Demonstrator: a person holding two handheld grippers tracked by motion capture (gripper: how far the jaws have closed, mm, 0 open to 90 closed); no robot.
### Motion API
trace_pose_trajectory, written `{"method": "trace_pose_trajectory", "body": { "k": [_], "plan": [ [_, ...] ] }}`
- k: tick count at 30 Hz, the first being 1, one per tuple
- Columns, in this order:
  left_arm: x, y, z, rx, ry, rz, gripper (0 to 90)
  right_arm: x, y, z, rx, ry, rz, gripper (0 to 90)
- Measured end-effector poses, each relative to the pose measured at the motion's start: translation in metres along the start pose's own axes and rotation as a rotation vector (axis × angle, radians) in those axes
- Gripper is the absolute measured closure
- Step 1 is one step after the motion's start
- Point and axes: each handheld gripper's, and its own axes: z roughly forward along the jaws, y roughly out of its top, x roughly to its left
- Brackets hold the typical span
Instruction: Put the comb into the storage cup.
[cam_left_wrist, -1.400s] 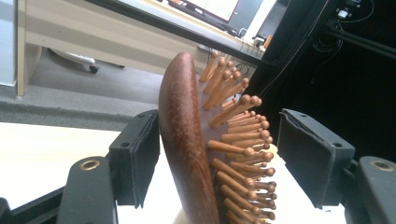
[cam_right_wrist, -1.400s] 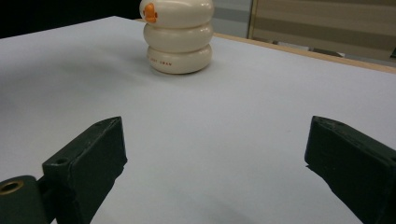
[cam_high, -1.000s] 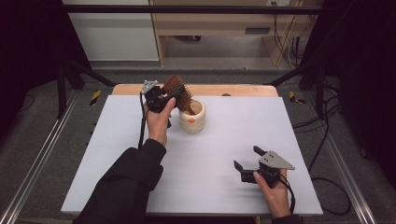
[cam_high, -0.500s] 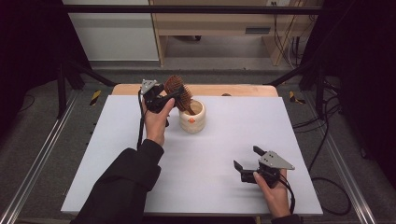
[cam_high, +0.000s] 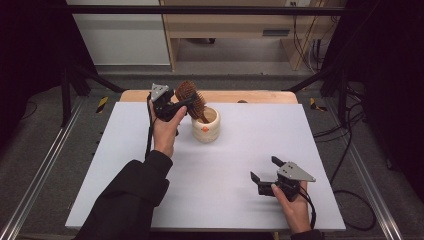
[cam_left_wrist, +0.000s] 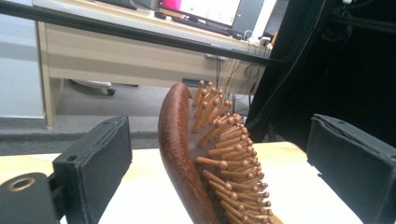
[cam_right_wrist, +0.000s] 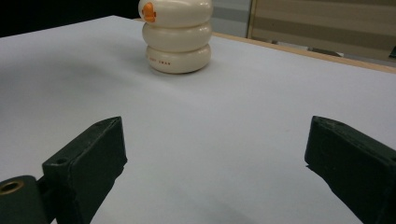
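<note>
Between the jaws of the left gripper (cam_left_wrist: 215, 154), which stand spread wide, rises the head of a wooden hairbrush (cam_left_wrist: 205, 158), its smooth brown back turned toward the left jaw and its peg bristles toward the right one; neither pad touches it, with a clear gap on both sides. From the high view the brush stands handle-down in a cream ribbed cup (cam_high: 206, 126), leaning away from upright, with the left hand (cam_high: 165, 131) just beside the cup on its left. The main risk, as I judge it, comes from that lean and the curved back: if the jaws close off-centre, one pad would meet the wood first and push the head sideways, which could lever the cup over or make the brush slip round in the grip; closing on the pegs rather than the solid edge could also give a springy, unsure hold. Beyond the brush lie the far wooden edge of the table (cam_high: 260, 96) and, further off, a desk with a monitor, none of it in the way. The right gripper (cam_high: 266, 171), also spread and holding nothing, rests low on the white tabletop (cam_high: 240, 150) well apart from the cup, which sits ahead of it with bare surface between.
</note>
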Motion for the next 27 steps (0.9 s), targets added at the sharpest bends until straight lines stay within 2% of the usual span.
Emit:
{"method": "trace_pose_trajectory", "body": {
  "k": [9,13,16,20,24,27],
  "plan": [
    [-0.006,0.002,-0.006,-0.004,0.001,0.026,5.6,0.001,0.0,0.0,-0.002,0.002,-0.002,5.7],
    [-0.008,0.004,-0.011,-0.016,0.005,0.019,5.0,0.001,0.0,0.0,-0.002,0.004,-0.003,5.6],
    [-0.01,0.007,-0.015,-0.026,0.016,0.037,4.7,0.001,0.0,0.0,-0.004,0.004,-0.002,5.6],
    [-0.011,0.008,-0.02,-0.018,0.006,0.016,4.1,0.001,0.0,0.0,-0.007,0.005,0.0,5.6],
    [-0.013,0.009,-0.026,-0.013,0.0,0.031,3.9,0.001,0.001,0.0,-0.009,0.006,0.002,5.6],
    [-0.014,0.008,-0.031,-0.018,0.002,0.02,3.9,0.001,0.001,-0.001,-0.009,0.006,0.003,5.6]
  ]
}}
